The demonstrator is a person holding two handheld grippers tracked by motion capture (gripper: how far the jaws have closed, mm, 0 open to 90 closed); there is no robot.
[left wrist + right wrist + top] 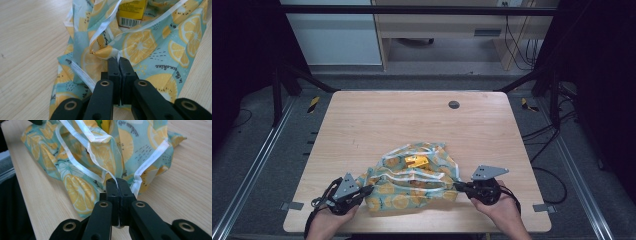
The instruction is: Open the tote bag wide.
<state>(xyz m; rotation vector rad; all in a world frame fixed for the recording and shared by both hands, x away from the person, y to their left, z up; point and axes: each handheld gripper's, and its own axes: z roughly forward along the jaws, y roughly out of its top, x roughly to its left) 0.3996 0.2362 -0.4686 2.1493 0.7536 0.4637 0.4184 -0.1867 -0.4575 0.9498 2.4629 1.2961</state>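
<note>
Pale wood grain runs across the table (377,120), and near its front edge lies a lemon-print bag (412,182) stretched between the two tongs. At its left end the left tongs (117,60) are clamped tight on a pinch of the fabric by the white trim; at its right end the right tongs (117,181) are closed on the bag's edge the same way. Inside the open mouth sits a yellow carton (131,12) with a barcode, cut off at the top in the left gripper view, so its label stays unreadable.
</note>
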